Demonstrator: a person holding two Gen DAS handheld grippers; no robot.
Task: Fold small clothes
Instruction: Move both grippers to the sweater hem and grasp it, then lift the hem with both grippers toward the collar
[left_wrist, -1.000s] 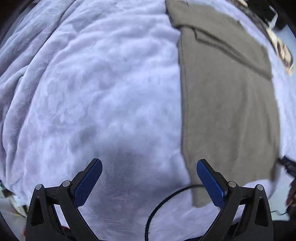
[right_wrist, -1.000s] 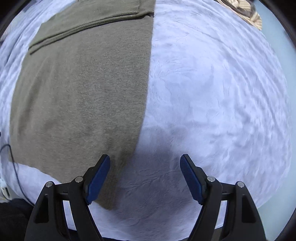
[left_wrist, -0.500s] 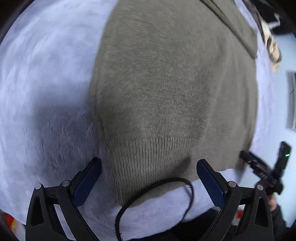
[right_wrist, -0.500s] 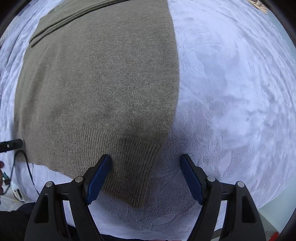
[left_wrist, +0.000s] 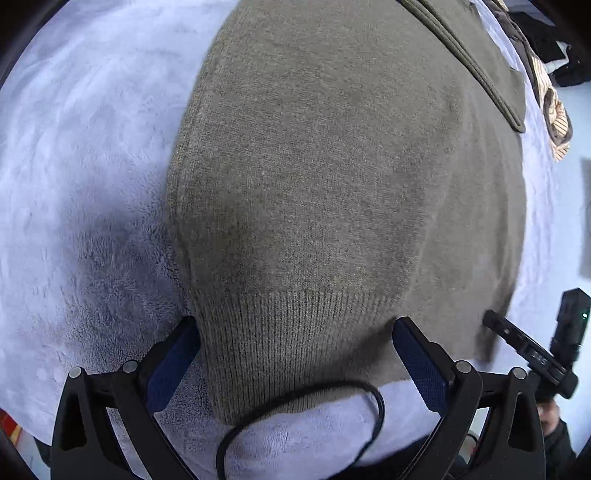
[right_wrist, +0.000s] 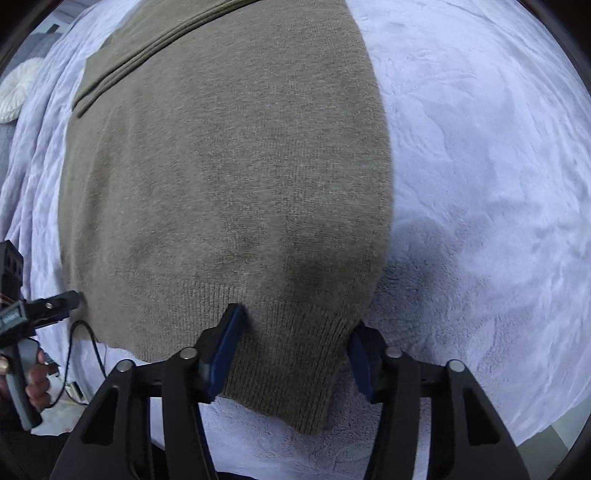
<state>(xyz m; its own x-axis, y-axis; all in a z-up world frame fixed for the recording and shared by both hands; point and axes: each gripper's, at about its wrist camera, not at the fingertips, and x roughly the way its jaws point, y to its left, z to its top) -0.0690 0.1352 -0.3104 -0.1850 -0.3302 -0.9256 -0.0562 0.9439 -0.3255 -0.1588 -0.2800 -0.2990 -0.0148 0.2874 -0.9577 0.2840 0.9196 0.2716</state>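
An olive-brown knit sweater (left_wrist: 332, 184) lies flat on a pale lilac fleece blanket (left_wrist: 81, 147), its sleeves folded in across the far part. My left gripper (left_wrist: 295, 354) is open, its blue pads straddling the near left corner of the ribbed hem. In the right wrist view the same sweater (right_wrist: 229, 166) fills the frame. My right gripper (right_wrist: 295, 350) has its jaws narrowed around the near right hem corner, but the pads still stand apart from the cloth between them. Each gripper shows at the edge of the other's view.
A black cable (left_wrist: 306, 398) loops over the blanket edge just below the hem. A striped brown garment (left_wrist: 554, 110) lies at the far right. A round white cushion (right_wrist: 14, 92) sits at the far left. The blanket (right_wrist: 480, 184) stretches out to the right.
Both grippers have moved in from the bare blanket onto the sweater's hem corners. The right gripper's jaws have narrowed around the hem; the left stays wide open.
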